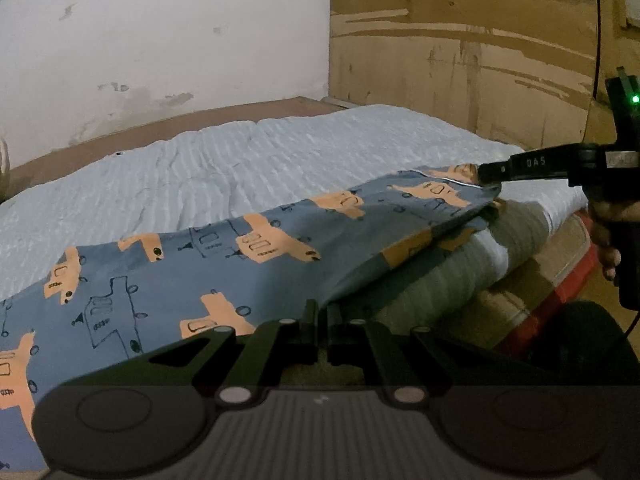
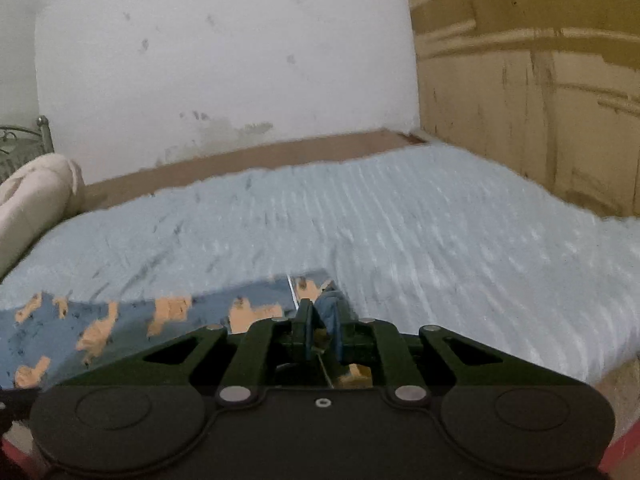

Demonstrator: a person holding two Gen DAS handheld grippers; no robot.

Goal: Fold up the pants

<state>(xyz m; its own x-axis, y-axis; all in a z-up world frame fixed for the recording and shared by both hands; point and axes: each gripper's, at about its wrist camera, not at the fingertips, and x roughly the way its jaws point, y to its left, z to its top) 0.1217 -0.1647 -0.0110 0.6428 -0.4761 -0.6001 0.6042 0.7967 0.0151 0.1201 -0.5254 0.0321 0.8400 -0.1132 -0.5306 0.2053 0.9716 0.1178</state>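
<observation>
2 tongs, left (image 1: pixel 322 334) and right (image 2: pixel 322 330), each clench an edge of the blue cotton pants with orange prints (image 1: pixel 168 276), lifted over the pale blue bed (image 1: pixel 240 160); keep tension even, lowering both together.

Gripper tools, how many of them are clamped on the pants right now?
2. The left tool is shut on the pants at their near edge; the right tool is shut on the far corner, lifting it off the light blue bedspread.

Both wrist views sit low at the bed's (image 1: pixel 248 152) near edge, facing the white wall (image 2: pixel 224 60); the left view also catches the right tongs (image 1: pixel 486 172)
</observation>
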